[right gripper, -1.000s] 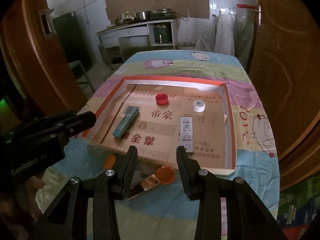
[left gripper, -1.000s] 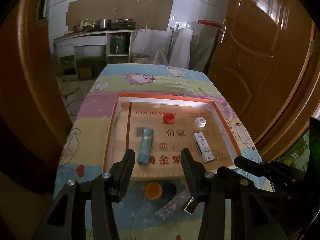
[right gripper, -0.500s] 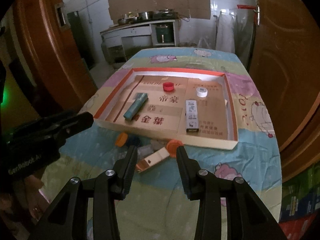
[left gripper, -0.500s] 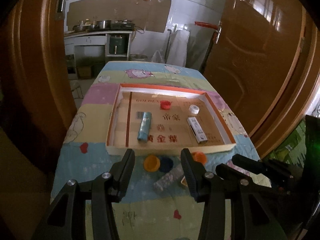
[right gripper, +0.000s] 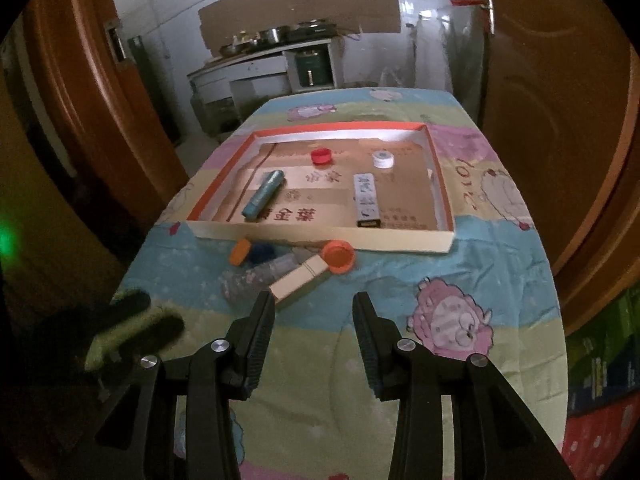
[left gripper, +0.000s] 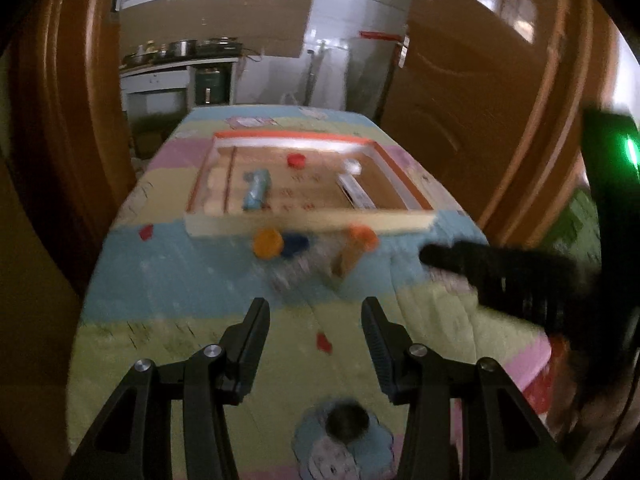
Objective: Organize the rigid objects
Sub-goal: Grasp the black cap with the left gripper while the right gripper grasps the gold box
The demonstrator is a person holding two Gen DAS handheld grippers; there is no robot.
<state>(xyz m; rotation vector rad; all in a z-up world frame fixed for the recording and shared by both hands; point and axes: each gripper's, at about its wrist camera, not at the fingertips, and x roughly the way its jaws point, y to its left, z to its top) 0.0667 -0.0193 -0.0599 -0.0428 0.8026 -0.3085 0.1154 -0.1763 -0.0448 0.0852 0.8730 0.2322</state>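
A shallow cardboard tray [right gripper: 400, 245] [left gripper: 304, 225] with an orange rim lies on the table. Inside it are a teal tube [right gripper: 264, 193] [left gripper: 256, 190], a red cap [right gripper: 321, 156] [left gripper: 296, 160], a white cap [right gripper: 383, 159] and a patterned stick box [right gripper: 367, 200]. In front of the tray lie an orange cap [right gripper: 339, 256] [left gripper: 362, 236], a yellow-orange cap [right gripper: 240, 251] [left gripper: 267, 243], a dark blue cap [right gripper: 262, 252], a beige box [right gripper: 298, 281] and a clear wrapped item [right gripper: 256, 278]. My left gripper [left gripper: 315, 322] and right gripper [right gripper: 314, 316] are both open and empty, well short of these loose items.
A pastel cartoon-print cloth [right gripper: 460, 280] covers the table. Brown wooden doors stand to the left [right gripper: 92, 92] and right [right gripper: 560, 120]. A kitchen counter with pots [right gripper: 276, 40] is at the back. The other gripper shows as a dark shape [left gripper: 500, 276] at the right of the left wrist view.
Both grippers have drawn back from the tray towards the near end of the table, so the tray and loose items appear farther away. Nothing on the table has moved.
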